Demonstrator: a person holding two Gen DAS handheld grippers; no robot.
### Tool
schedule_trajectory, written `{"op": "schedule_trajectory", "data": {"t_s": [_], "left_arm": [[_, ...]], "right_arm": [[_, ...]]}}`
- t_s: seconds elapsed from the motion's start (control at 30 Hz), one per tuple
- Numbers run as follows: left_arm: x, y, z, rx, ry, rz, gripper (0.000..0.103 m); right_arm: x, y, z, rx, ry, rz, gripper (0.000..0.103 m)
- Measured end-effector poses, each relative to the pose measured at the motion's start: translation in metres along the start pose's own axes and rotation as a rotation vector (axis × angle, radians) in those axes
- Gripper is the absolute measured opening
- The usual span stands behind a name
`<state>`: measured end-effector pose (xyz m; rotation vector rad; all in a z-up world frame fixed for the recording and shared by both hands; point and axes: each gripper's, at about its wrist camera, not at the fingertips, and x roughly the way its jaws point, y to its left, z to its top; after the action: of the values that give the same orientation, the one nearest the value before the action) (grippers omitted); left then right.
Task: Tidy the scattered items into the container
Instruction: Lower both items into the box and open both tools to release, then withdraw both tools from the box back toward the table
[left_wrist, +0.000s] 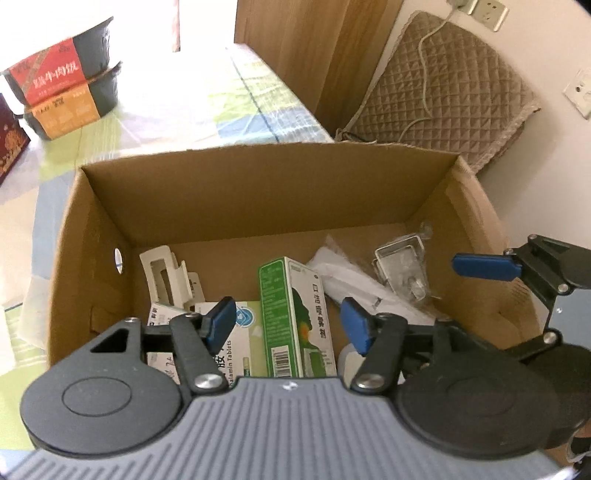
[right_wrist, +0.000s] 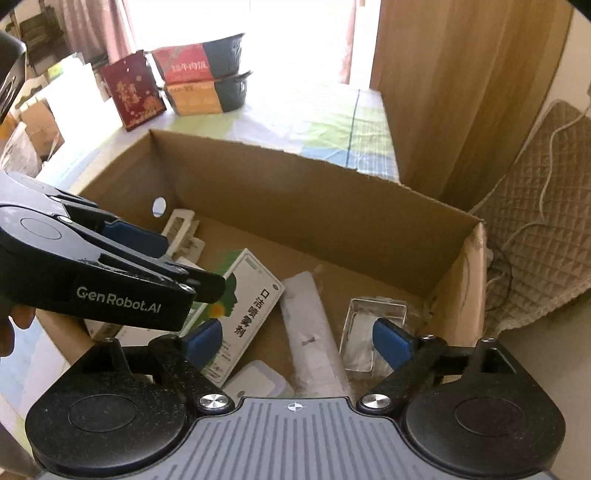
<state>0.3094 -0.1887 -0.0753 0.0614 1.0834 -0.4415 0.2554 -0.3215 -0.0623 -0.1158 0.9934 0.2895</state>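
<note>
Blue pads spread wide on the left gripper (left_wrist: 288, 325), holding nothing, poised over the near end of the cardboard box (left_wrist: 258, 184). Spread too on the right gripper (right_wrist: 299, 341), likewise empty, hanging above the box's right half. Both parked over the opening, probably because that is where loads get let go.

Directly below the left gripper: a green-and-white spray carton (left_wrist: 291, 317) propped on edge against a tablet pack (left_wrist: 236, 332), apparently as it fell. Toward the left wall, a cream hair claw (left_wrist: 168, 275). Under the right gripper, a long white wrapped packet (right_wrist: 314, 332) lying flat on the floor, with a clear plastic case (right_wrist: 369, 325) just beside it near the right wall.

Beyond the rim, on the checked cloth (left_wrist: 240, 96): stacked meal bowls (right_wrist: 210, 81) and a dark red box (right_wrist: 133, 92), well apart from the container and not obviously clutter. Nothing loose visible beside the box, so likely near finished.
</note>
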Motion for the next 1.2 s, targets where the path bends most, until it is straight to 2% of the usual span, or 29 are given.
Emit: {"op": "schedule_trajectory", "data": {"t_s": [0.03,0.27,0.4,0.63,0.67,0.7,0.73,1.2], "left_arm": [[-0.003,-0.001,-0.001,0.004,-0.002,-0.002,0.063],[-0.025,-0.008,-0.007,0.010,-0.031,-0.015,0.064],[-0.042,-0.012,-0.012,0.024,-0.061,-0.006,0.074],[-0.068,-0.016,-0.026,0.027,-0.096,-0.006,0.077],[-0.071,-0.017,-0.028,0.027,-0.103,-0.001,0.078],[-0.075,-0.017,-0.030,0.024,-0.109,0.001,0.080],[-0.079,-0.017,-0.033,0.019,-0.116,0.002,0.081],[-0.127,-0.020,-0.065,-0.034,-0.180,-0.013,0.085]], "right_arm": [[-0.003,0.000,-0.002,0.013,-0.010,-0.003,0.094],[-0.020,0.013,-0.007,0.058,-0.067,-0.016,0.094],[-0.031,0.019,-0.014,0.102,-0.095,-0.024,0.094],[-0.054,0.027,-0.030,0.179,-0.138,-0.021,0.094],[-0.059,0.029,-0.032,0.190,-0.148,-0.020,0.096],[-0.064,0.030,-0.035,0.205,-0.158,-0.019,0.103],[-0.068,0.031,-0.037,0.218,-0.169,-0.019,0.103],[-0.114,0.046,-0.064,0.296,-0.230,-0.040,0.103]]}}
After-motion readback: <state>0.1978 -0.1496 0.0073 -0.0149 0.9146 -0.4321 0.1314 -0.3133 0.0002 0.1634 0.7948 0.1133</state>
